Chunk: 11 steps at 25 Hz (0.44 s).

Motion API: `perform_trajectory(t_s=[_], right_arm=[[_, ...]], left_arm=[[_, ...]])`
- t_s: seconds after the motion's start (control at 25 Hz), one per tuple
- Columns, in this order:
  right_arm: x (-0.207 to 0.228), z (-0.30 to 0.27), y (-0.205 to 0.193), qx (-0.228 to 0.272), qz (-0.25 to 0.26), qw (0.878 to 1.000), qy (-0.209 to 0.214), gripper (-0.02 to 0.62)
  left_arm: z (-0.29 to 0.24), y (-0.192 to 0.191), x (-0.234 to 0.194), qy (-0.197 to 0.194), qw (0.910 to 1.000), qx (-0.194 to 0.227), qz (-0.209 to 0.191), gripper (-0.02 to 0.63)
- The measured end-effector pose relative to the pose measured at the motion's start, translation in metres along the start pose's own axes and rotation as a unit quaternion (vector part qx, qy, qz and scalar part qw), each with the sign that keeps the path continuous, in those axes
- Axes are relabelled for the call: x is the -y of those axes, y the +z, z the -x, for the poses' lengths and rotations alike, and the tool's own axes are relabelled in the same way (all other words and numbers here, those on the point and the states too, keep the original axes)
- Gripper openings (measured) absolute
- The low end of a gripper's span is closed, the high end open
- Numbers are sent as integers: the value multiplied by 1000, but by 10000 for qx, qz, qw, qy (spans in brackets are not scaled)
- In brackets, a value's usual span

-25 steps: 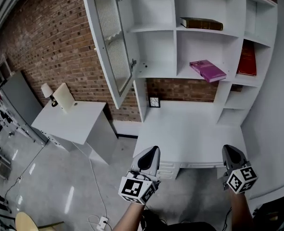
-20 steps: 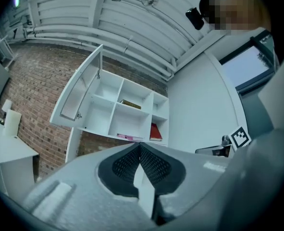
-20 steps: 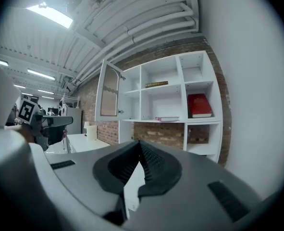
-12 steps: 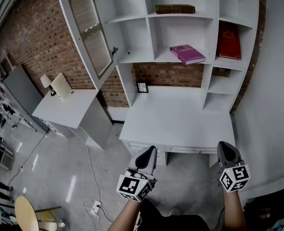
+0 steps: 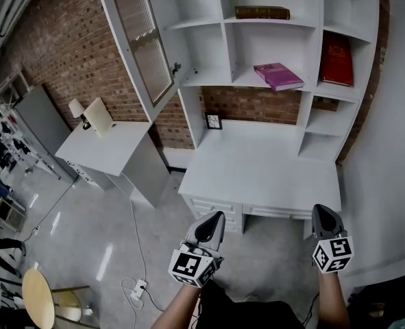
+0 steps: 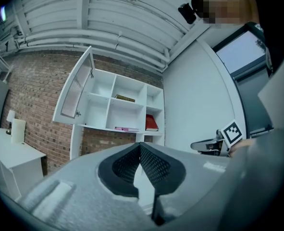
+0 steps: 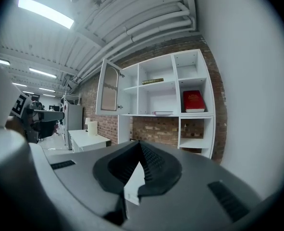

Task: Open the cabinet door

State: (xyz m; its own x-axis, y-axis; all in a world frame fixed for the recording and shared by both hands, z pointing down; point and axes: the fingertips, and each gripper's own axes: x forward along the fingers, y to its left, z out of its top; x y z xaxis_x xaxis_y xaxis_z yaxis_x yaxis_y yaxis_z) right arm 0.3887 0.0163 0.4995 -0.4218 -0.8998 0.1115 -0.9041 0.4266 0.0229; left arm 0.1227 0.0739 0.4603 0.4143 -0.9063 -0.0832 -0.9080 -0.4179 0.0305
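The cabinet door [image 5: 144, 40], a white frame with an arched ribbed-glass panel, is seen swung wide open at the upper left of the head view, hinged on the left edge of a white shelf unit [image 5: 219, 53]. The same door [image 6: 77, 88] is shown open at the left of the left gripper view and again [image 7: 109, 87] left of centre in the right gripper view.

Inside the unit, a brown book [image 5: 262, 12] is laid flat on the top shelf, a purple book [image 5: 277, 76] is laid below it, and a red book [image 5: 336, 59] is stood at the right. A white desk [image 5: 264, 170] is set beneath against a brick wall [image 5: 65, 53].

The left gripper [image 5: 214, 218] and the right gripper [image 5: 323, 211] are held at the bottom of the frame, well apart from the door. Both pairs of jaws are pressed together, with nothing caught between them.
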Motion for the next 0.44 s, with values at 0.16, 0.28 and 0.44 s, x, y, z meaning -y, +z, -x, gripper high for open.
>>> perform_trajectory(t_s=[0.16,0.28,0.44], right_arm=[[-7,-7,5,12,67,10000,-19,0],[-6,-13,8,55,40,10000,-52,0],[-5,-15,6,49,35,9999,-97,0]], left_arm=[[0,-2,-11,20,10000,-69,38,17],[-1,1,-20,51,10000,-51,-9,17],[1,4,-30,76,10000,1,-15,17]])
